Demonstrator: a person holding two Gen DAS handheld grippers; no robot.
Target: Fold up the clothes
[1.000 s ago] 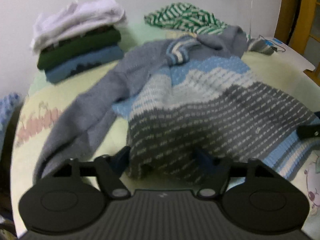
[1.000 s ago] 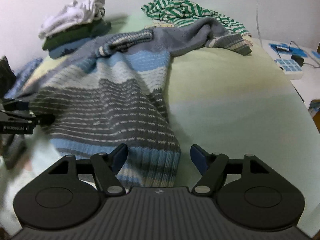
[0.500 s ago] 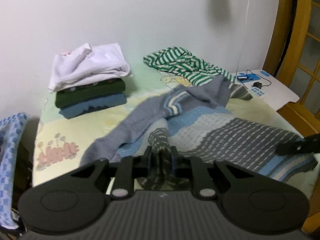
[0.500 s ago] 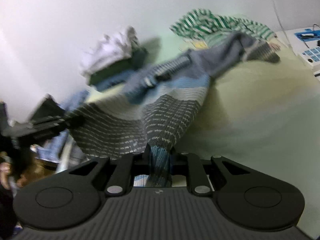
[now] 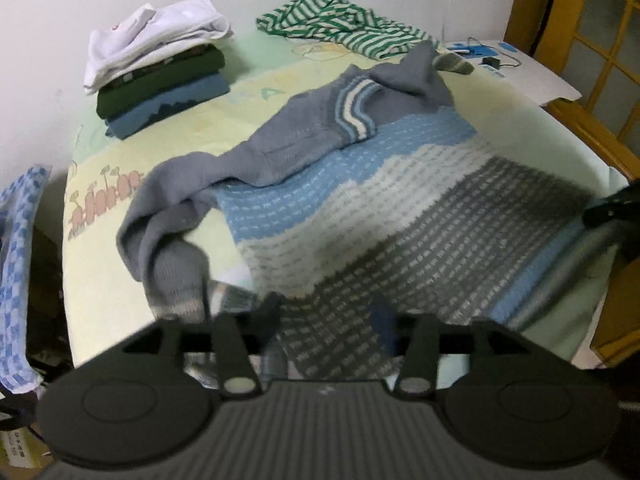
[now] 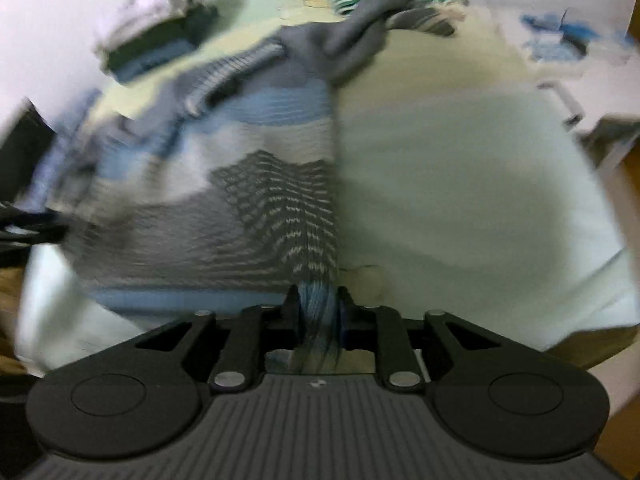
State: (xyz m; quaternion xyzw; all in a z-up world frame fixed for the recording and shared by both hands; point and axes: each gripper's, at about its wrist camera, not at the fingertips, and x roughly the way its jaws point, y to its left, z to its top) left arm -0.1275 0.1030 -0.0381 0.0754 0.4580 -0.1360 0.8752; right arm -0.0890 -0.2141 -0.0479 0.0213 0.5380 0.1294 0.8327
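A knitted sweater (image 5: 400, 216), grey with blue and white bands, lies spread on the pale green bed (image 5: 100, 288), one grey sleeve folded at the left. My left gripper (image 5: 328, 316) hangs over the sweater's near hem; its jaws are opening, with the fabric lying loose between the fingers. In the right wrist view the sweater (image 6: 256, 184) is blurred by motion. My right gripper (image 6: 318, 304) pinches the bunched blue hem, and its jaws are starting to open. The right gripper's tip (image 5: 608, 208) shows at the sweater's right edge.
A stack of folded clothes (image 5: 160, 76) sits at the back left by the wall. A green-and-white striped garment (image 5: 344, 28) lies at the back. A blue checked cloth (image 5: 20, 260) hangs off the left edge. A white side table (image 5: 532, 76) and wooden frame (image 5: 576, 52) stand at the right.
The left gripper, shut on the hem half a second ago, has let go and stands wide. The right still pinches the hem. The sweater lies flatter and more spread out.
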